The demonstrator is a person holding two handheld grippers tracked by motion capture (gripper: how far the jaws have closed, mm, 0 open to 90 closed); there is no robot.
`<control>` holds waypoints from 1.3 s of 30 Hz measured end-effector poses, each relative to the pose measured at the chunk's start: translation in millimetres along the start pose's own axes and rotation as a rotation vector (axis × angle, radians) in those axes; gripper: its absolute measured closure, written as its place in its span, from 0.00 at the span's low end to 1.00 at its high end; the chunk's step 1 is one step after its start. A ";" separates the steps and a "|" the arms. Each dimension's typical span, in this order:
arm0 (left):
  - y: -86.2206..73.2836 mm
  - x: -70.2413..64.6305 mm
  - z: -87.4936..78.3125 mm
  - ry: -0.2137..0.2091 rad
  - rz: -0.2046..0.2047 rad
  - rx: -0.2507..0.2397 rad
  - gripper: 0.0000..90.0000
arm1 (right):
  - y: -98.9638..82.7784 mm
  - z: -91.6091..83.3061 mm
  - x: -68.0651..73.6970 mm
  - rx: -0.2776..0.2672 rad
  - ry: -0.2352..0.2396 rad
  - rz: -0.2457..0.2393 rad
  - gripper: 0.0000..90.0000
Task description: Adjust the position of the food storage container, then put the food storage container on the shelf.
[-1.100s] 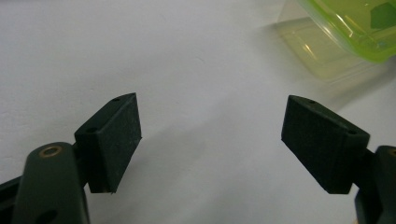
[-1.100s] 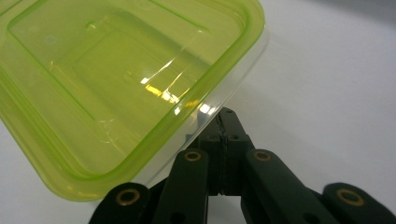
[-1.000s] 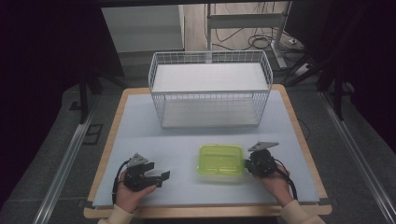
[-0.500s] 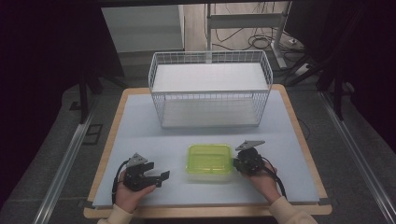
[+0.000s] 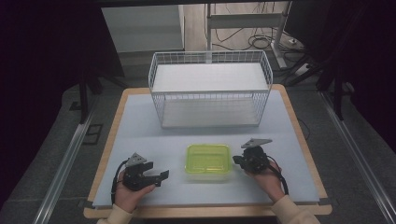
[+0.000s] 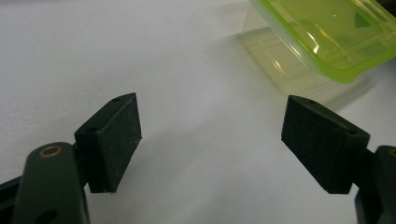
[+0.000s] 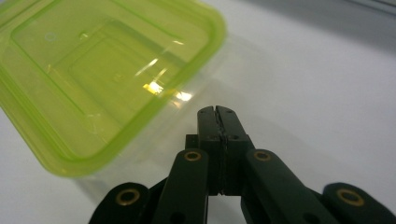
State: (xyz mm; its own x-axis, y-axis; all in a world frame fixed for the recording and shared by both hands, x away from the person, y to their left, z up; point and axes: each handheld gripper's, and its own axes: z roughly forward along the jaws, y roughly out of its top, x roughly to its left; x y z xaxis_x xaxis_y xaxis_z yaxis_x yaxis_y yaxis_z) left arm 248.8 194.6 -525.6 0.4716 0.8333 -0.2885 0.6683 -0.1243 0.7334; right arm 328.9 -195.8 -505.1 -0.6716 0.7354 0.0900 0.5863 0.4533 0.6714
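A clear plastic container with a yellow-green lid point(image 5: 208, 161) sits on the table's near middle. My right gripper point(image 5: 236, 160) is shut with nothing between its jaws. Its closed tips sit right at the container's right side. In the right gripper view the shut tips point(image 7: 216, 111) point at the clear wall just under the lid's rim point(image 7: 93, 84); whether they touch it I cannot tell. My left gripper point(image 5: 161, 176) rests to the left of the container, apart from it. Its jaws stand wide open point(image 6: 210, 140) over bare table, with the container's corner point(image 6: 322, 42) ahead at the upper right.
A white wire basket point(image 5: 210, 91) stands at the back middle of the pale blue table mat point(image 5: 140, 126). The wooden table edge point(image 5: 205, 213) runs close in front of both hands. Beyond the table are dark floor, rails and cables.
The container has slid a short way to the left with the shut right gripper against its right side. The left gripper has stayed where it was.
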 end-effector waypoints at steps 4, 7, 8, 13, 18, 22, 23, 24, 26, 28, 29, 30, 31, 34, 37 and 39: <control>0.7 0.8 -0.2 0.003 -0.005 -0.003 0.22 | -6.3 -13.7 -11.6 -0.036 0.006 0.027 1.00; 1.0 1.2 0.2 0.006 -0.011 -0.008 0.22 | -14.1 -24.1 -19.7 -0.055 0.010 0.046 1.00; 1.1 1.2 0.1 0.007 -0.011 -0.008 0.22 | -17.4 -27.5 -22.0 -0.056 0.011 0.052 1.00; 1.9 0.2 0.0 0.007 -0.009 -0.008 0.22 | -32.5 -42.7 -33.4 -0.065 0.016 0.086 0.99; 2.6 0.2 0.4 0.006 -0.011 -0.009 0.22 | -35.5 -46.2 -39.9 -0.074 0.030 0.117 0.92; 6.0 1.5 -3.6 -0.004 -0.028 -0.035 0.25 | -32.3 -46.4 -45.0 -0.103 0.149 0.209 0.57; 6.0 1.5 -3.6 -0.004 -0.028 -0.035 0.25 | -32.3 -46.4 -45.0 -0.103 0.149 0.209 0.57; 7.3 1.7 -4.5 -0.010 -0.034 -0.040 0.26 | -31.2 -47.5 -47.8 -0.114 0.190 0.260 0.50; 10.6 1.5 -5.6 -0.031 -0.048 -0.040 0.27 | -30.7 -48.9 -49.7 -0.131 0.217 0.292 0.43; 14.5 -0.1 -5.4 -0.053 -0.055 -0.043 0.28 | -30.6 -49.5 -50.2 -0.137 0.222 0.296 0.43; 16.5 -1.4 -4.6 -0.058 -0.054 -0.039 0.28 | -30.8 -50.3 -50.3 -0.144 0.223 0.292 0.42; 20.1 -3.7 -2.0 -0.074 -0.054 -0.036 0.29 | -31.3 -51.8 -48.5 -0.156 0.208 0.275 0.38; 20.1 -3.7 -2.0 -0.074 -0.054 -0.036 0.30 | -31.3 -51.8 -48.5 -0.156 0.208 0.275 0.38; 24.9 -5.7 1.9 -0.103 -0.064 -0.032 0.30 | -32.7 -52.7 -44.3 -0.164 0.210 0.278 0.35; 28.7 -4.9 4.8 -0.125 -0.082 -0.033 0.30 | -33.1 -51.2 -44.3 -0.162 0.223 0.295 0.35; 31.2 -3.0 6.7 -0.146 -0.115 -0.034 0.30 | -33.2 -50.0 -43.4 -0.164 0.219 0.291 0.36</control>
State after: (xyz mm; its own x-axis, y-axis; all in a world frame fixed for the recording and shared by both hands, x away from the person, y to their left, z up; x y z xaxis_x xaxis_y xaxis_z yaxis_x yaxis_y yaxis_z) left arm 272.1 184.6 -506.0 0.4731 0.7535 -0.4565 0.7041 -0.0120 0.7100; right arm 316.0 -267.9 -494.6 -0.5794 0.6885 0.4362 0.6978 0.1425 0.7020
